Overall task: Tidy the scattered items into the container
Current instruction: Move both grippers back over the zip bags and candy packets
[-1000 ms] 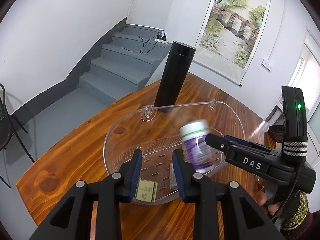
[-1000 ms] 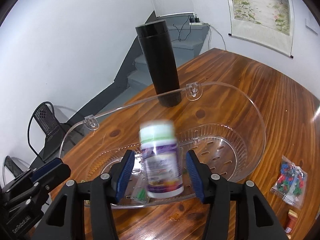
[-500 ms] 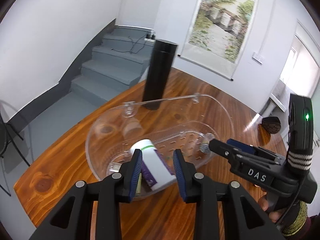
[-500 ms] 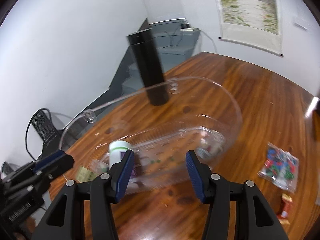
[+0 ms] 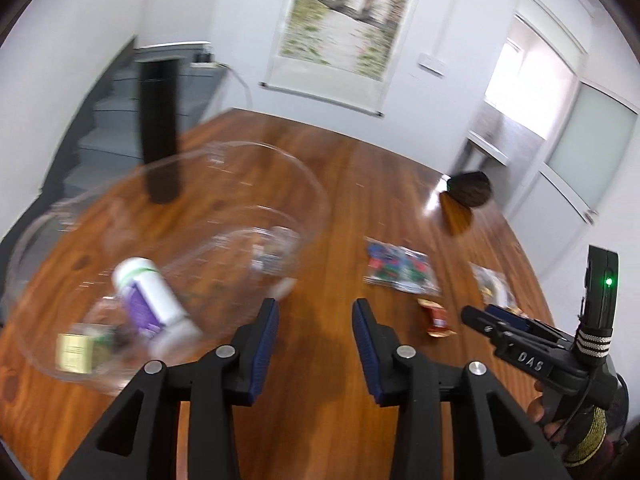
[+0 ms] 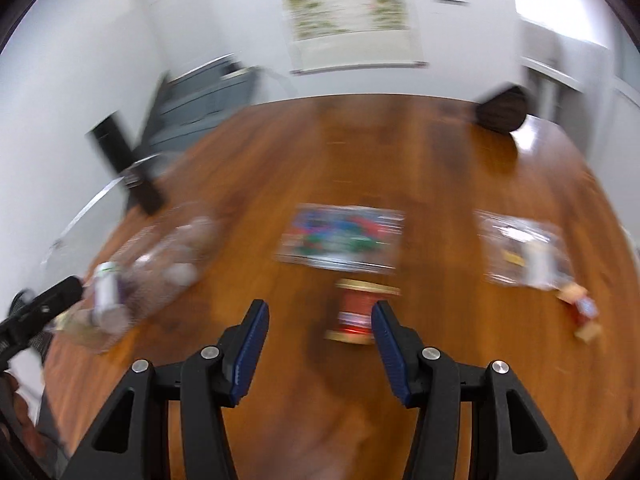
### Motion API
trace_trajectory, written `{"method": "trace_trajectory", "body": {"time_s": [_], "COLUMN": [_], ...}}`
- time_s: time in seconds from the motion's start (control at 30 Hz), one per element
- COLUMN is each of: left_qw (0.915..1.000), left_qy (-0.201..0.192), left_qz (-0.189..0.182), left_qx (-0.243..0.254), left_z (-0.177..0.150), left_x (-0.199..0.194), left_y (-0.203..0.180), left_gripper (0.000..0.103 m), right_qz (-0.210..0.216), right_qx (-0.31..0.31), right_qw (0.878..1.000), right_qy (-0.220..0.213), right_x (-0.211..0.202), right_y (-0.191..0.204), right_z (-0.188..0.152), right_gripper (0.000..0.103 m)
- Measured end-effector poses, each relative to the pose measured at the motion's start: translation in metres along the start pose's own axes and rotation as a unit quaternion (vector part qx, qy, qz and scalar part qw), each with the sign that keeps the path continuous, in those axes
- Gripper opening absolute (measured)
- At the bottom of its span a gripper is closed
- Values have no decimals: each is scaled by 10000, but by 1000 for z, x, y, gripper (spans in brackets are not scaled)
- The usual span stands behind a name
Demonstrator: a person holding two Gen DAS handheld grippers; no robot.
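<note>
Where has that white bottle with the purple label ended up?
The white bottle lies tipped on its side inside the clear container, at the left of the left wrist view, beside a small yellow-green packet.

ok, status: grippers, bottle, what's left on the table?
Left gripper opening, empty; right gripper open, empty. White bottle lying in clear container. Red packet, colourful bag, clear bag loose on table.
</note>
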State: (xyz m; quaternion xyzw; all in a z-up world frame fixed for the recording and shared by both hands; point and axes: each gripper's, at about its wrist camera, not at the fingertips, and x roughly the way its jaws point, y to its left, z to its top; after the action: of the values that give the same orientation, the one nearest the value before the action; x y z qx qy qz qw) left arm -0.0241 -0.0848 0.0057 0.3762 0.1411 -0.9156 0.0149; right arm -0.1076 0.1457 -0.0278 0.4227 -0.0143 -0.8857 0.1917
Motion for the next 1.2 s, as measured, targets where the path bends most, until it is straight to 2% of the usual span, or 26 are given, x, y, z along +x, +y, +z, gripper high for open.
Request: {"method": "trace_trajectory", "body": {"time_s": [0.17,0.33,0.43,0.73,1.0,1.2], "left_qw": [9982,9927,9882,9752,9641,9627], "left_qy": [279,524,682,1075,1394,1626], "left_qz": [-373,-804,-1028,-1468,-1877,-1916], "left_qx": [373,729,905,1262,1256,1008], "left_z": [-4,-8,-9,-9,0,10], "left_x": [24,50,66,119,167,209], "left_y": [-44,-96,-123,-188,-218,-228], "left_gripper": [42,42,43,43,43,43], "right_qz": [-823,-1201,-1218,-1102,-1057,-956], "right_qx": [503,794,872,731,399,232], "right_qw": [9953,9895,9887,9912,9935,9950], "right_qy": [-96,-84,-77,45,115,181], "right_x": [-27,-48,-54,-37,-15,-4], "right_y": [-90,-157,-182,-204,-209,-212], "right_z": [-14,-25,-29,-24,-9,-1], "right_gripper": [61,61,61,61,61,64]}}
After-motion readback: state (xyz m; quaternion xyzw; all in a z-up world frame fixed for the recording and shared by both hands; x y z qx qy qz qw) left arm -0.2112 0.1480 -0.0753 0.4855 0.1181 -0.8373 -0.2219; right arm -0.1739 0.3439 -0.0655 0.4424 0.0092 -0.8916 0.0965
